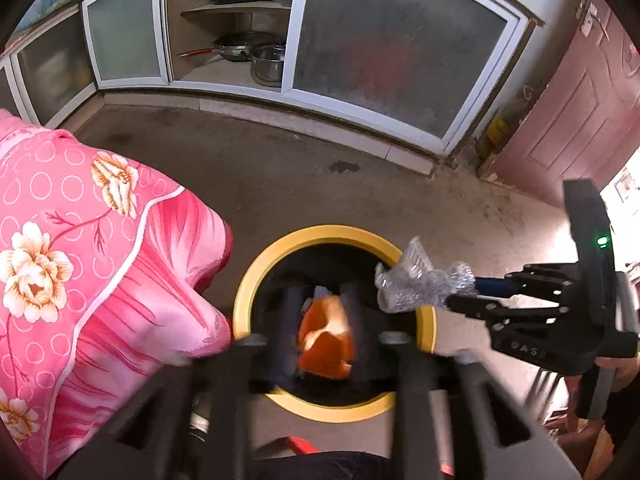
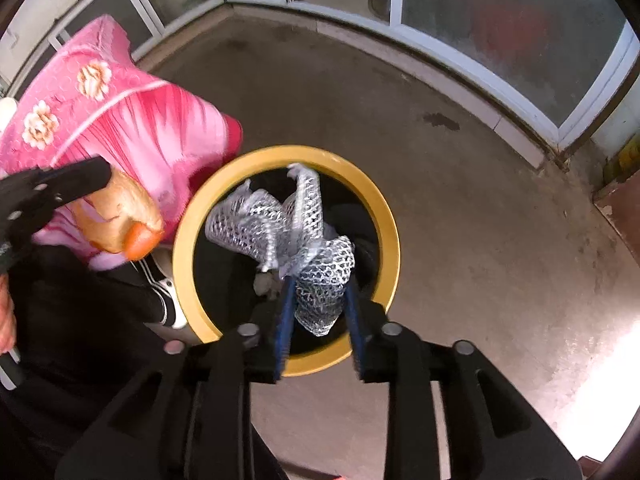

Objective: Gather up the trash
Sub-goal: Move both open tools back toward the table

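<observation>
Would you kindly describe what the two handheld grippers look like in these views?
Both are black plastic frames with cut-out slots and round grey pivot bolts. The right gripper has blue ribbed pads on its fingers; seen from the left wrist, its body carries a lit green light and raised lettering. The left gripper is blurred.

Blurred: orange peel (image 1: 326,338) and left gripper (image 1: 324,320) fingers. Hidden behind frosted cupboard doors (image 1: 394,52): red contents, unidentifiable. Cut off at edge: pink floral cloth (image 1: 80,260); bin (image 2: 384,216) bottom dark.

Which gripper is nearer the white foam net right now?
Right. The right gripper has the white foam net between its fingers over the yellow-rimmed bin; the left gripper is apart, with the orange peel.
</observation>
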The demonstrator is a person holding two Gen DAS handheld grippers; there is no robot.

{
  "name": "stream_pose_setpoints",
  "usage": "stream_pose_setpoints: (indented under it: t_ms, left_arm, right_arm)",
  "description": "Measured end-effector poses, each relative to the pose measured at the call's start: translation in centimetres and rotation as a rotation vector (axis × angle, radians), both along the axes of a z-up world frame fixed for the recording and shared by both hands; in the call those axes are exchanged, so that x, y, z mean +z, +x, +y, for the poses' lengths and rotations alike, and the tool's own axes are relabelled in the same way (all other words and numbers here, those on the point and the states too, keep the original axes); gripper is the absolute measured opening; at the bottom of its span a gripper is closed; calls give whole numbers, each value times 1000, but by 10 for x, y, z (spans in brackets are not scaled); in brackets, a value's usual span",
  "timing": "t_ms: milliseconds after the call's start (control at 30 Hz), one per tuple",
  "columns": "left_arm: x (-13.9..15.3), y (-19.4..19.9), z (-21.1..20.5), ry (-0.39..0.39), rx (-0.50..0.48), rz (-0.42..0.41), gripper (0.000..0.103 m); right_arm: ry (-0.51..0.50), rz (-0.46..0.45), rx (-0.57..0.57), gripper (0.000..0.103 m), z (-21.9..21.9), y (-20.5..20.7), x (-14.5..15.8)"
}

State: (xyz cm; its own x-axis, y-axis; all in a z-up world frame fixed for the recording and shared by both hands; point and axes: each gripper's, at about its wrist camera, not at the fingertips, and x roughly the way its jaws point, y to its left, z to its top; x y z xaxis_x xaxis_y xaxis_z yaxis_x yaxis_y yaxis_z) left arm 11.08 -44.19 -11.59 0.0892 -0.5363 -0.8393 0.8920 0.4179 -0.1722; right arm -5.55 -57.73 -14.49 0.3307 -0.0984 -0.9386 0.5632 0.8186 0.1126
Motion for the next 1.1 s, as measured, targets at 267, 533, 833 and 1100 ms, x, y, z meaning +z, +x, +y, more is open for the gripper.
stream_pose_setpoints:
  t_ms: [267, 533, 833, 1100]
  left_arm:
    - [23, 10, 18, -83, 70, -13, 86]
    - [88, 32, 83, -216, 141, -53, 87]
    - [168, 87, 257, -280, 432, -259, 95]
    - [184, 141, 405, -201, 843, -350, 95]
  right_arm:
    - [-5, -19, -49, 55, -11, -12, 6]
    - [-74, -239, -7, 60, 1, -9, 67]
    - [-43, -518, 368, 71, 105, 91, 156]
    - [-45, -582, 671, 74, 234, 208, 186]
